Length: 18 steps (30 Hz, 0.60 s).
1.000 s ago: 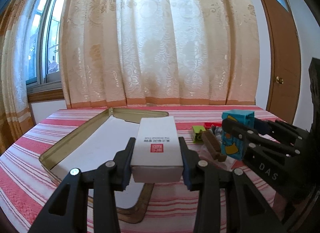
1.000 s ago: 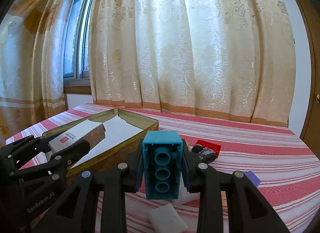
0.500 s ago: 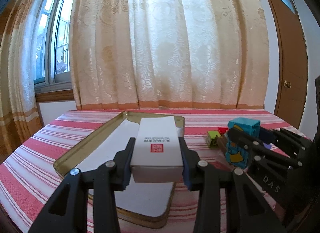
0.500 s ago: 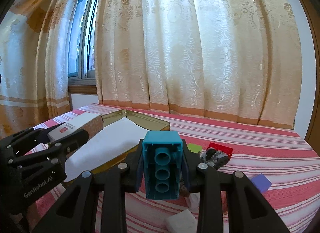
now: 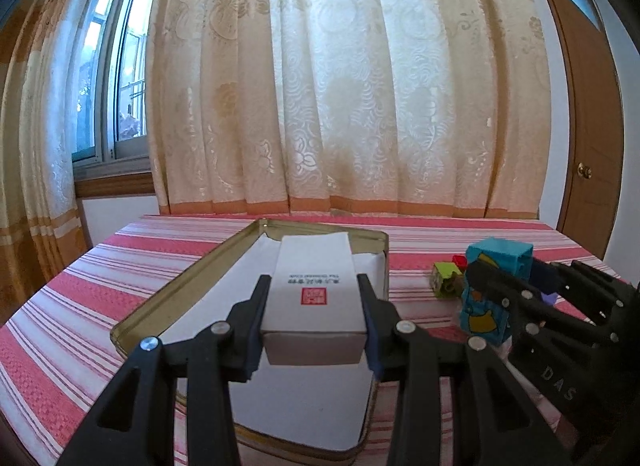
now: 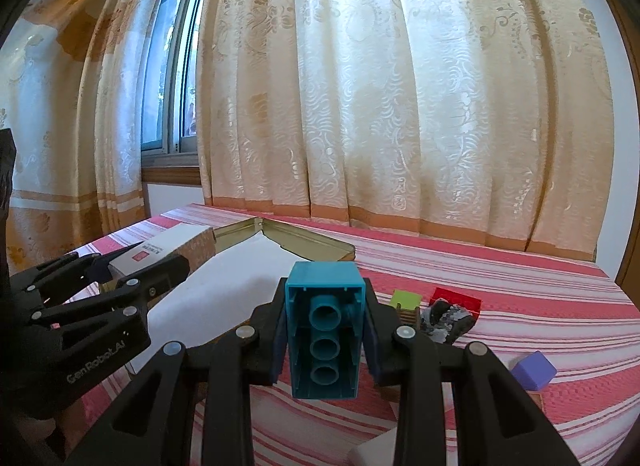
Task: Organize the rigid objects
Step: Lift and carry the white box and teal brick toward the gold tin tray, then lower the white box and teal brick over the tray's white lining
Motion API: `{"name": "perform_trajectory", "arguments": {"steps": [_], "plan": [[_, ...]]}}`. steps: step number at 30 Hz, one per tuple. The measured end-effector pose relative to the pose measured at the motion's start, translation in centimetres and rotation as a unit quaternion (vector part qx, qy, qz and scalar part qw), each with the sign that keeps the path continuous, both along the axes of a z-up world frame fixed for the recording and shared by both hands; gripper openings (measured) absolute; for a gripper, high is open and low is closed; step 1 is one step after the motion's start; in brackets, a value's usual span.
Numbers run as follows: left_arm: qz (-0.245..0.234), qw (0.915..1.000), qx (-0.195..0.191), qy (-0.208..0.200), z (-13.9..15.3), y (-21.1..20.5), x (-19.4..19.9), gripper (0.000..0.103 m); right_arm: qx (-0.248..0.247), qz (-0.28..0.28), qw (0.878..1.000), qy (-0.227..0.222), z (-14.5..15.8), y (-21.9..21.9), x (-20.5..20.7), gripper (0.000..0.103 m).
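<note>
White box (image 5: 316, 298) gripped in left jaws above tin tray (image 5: 168, 302) | teal block (image 6: 324, 330) gripped in right jaws

Sunlit lace curtains (image 5: 340, 85), wooden door (image 5: 588, 137)

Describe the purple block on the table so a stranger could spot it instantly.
Start at the gold tin tray on the red-striped tablecloth and look right, past the cluster holding a lime-green block and a red brick. The purple block sits alone, nearer the camera, right of the right tool. It is the only purple piece, a plain small cube.
</note>
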<state>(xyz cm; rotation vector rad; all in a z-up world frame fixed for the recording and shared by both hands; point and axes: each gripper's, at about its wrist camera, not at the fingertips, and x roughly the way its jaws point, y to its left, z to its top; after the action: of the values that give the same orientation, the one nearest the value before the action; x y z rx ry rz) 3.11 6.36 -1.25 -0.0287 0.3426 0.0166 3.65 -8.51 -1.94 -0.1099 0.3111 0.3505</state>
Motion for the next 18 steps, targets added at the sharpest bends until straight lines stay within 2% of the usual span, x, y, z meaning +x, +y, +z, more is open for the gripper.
{"name": "perform_trajectory", "arguments": {"steps": [18], "plan": [[0.006, 0.9999, 0.008, 0.004, -0.1, 1.0, 0.7, 0.04, -0.012, 0.015, 1.0, 0.01, -0.2, 1.8, 0.8, 0.034]]}}
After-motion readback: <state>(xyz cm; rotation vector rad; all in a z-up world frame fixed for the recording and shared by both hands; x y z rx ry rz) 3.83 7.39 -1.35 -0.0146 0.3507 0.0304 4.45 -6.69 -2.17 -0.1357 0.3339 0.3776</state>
